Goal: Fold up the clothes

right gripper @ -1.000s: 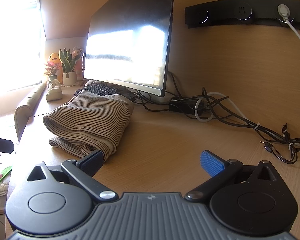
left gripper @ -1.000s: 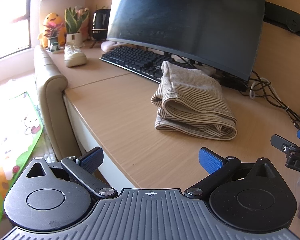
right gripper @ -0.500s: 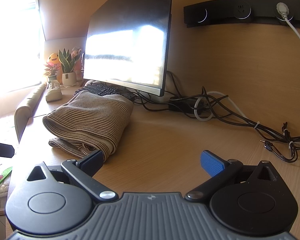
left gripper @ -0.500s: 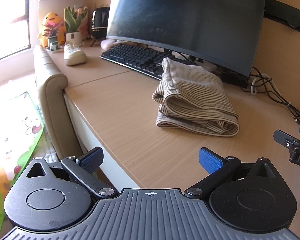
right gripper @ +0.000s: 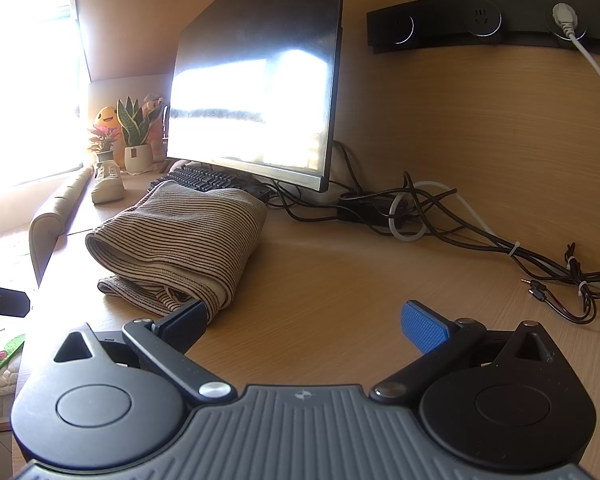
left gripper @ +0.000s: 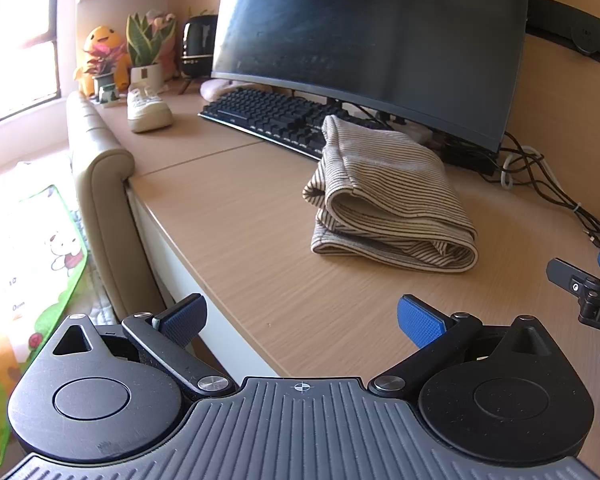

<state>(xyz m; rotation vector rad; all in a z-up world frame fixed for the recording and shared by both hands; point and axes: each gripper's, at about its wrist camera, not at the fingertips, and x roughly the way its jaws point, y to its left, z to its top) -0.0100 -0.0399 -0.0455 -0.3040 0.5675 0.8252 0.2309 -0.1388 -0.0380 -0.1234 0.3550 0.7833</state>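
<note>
From the left wrist view, we see our left gripper point(left gripper: 300, 314) with its blue pads spread wide and nothing between them, hanging over the near edge of the desk point(left gripper: 236, 216). Compared with a second ago, the striped garment point(left gripper: 388, 196) sits a little farther off and more to the right in this view, so we have drawn this hand back slightly; the cloth itself has not changed shape. It lies folded in a compact bundle on the desk, just in front of the keyboard point(left gripper: 272, 116) and below the monitor point(left gripper: 372, 40), apart from both grippers. Its long axis runs from the keyboard side toward us and to the right, with the layered open edges facing us and the rounded fold toward the cables. The tip of our right gripper point(left gripper: 584, 288) shows at the right edge.

Over on the right wrist view, our right gripper point(right gripper: 304, 320) is likewise spread and empty. Here the garment point(right gripper: 180, 240) has hardly shifted in half a second; one finger point(right gripper: 184, 322) stands in front of its near corner, and we cannot tell whether it touches. The bundle's length runs away from us toward the keyboard point(right gripper: 204, 178). We judge the folding finished or nearly so, both hands retreating from a released, tidy stack.
</note>
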